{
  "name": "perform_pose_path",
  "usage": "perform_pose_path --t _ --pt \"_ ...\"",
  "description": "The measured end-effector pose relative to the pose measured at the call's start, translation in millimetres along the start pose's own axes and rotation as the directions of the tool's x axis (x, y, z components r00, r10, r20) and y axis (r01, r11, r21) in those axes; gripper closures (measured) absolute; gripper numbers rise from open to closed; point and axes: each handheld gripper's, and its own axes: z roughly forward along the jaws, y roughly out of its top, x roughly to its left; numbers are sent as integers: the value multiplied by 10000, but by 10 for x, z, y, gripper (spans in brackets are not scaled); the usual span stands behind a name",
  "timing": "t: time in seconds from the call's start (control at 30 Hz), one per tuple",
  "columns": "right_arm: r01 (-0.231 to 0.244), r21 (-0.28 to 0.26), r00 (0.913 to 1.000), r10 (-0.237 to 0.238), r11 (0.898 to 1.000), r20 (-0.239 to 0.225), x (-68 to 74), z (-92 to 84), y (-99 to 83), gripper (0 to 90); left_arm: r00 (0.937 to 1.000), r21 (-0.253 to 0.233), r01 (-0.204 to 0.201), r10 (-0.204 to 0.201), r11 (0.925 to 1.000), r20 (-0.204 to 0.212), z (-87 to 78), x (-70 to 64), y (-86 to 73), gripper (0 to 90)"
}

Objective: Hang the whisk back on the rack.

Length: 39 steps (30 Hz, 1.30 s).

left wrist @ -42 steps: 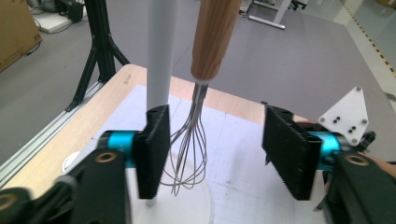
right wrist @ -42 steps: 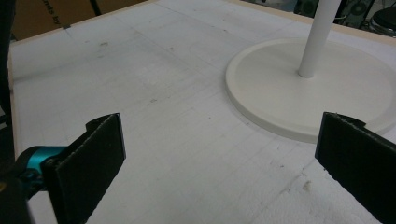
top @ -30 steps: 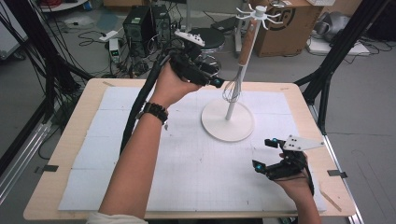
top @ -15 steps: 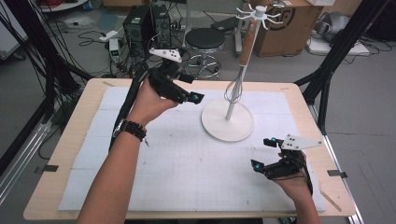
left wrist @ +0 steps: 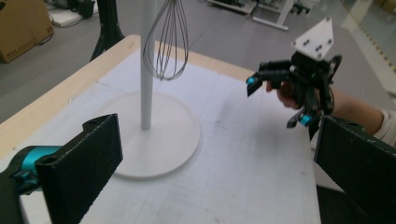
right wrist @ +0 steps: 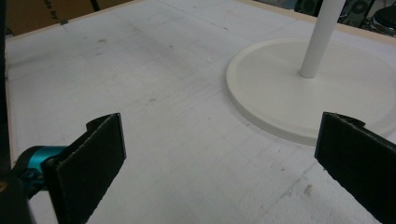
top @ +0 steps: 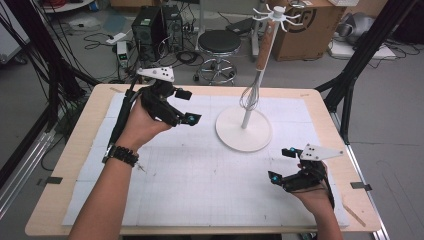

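Left hand-held gripper (top: 186, 106) raised left of the whisk (top: 251, 94), jaws just opened wide, empty; right hand-held gripper (top: 281, 165) low, wide, near the stand (top: 244, 131).

The white stand (top: 244, 129), with its broad round base, upright pole and the whisk (top: 251, 95) hanging beside the pole, was the one obstacle on the tabletop (top: 200, 180). Bare white mat lay open between the left gripper (top: 186, 107) and the right gripper (top: 281, 165), and between the left gripper and the stand's base.
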Motion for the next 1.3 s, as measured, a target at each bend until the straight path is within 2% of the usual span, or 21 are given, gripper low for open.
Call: perform_pose_path --t 0.1,0.37,0.4,0.47,0.5,0.57,0.6,0.67,0.8,1.0,1.2,1.3 --pt "-2 85 10000 2 10000 11 6 10 0 7 9998 -98 77 -75 9999 205 -72 -32 -25 16" --pt "62 233 10000 -63 9997 27 25 42 3 7 9999 -21 -141 141 9999 49 -182 -160 -114 16" --pt "61 227 10000 -62 9997 18 27 41 5 7 9998 -187 -171 171 9997 32 -202 -172 -148 16" --pt "99 189 9999 -100 9998 20 26 41 9 8 9996 -574 64 -48 9983 281 -227 -160 -243 16" --pt "80 203 10000 -80 9998 -5 28 42 9 7 9997 -604 173 -163 9980 170 -229 -160 -292 16" --pt "110 225 9999 -110 9997 23 26 50 9 7 9999 -262 143 -143 9996 -1 -233 -163 -368 16" --pt "75 261 10000 -75 9996 2 30 54 9 7 9999 -240 125 -126 9996 -44 -238 -169 -402 16" --pt "125 238 9999 -125 9996 -2 25 63 9 7 9998 -371 209 -210 9991 -1 -259 -176 -467 16" --pt "71 269 10000 -71 9996 -2 20 60 9 7 9997 -355 192 -198 9992 -161 -302 -195 -613 16" --pt "17 270 10000 -18 9996 24 9 60 5 7 9978 -535 457 -482 9975 -452 -389 -205 -885 16" --pt "15 279 10000 -14 9996 -46 4 79 -5 7 9969 -568 535 -566 9970 -553 -440 -242 -1106 16" --pt "17 323 10000 -15 9995 -81 9 85 -11 7 9960 -788 611 -660 9950 -602 -466 -251 -1196 16"
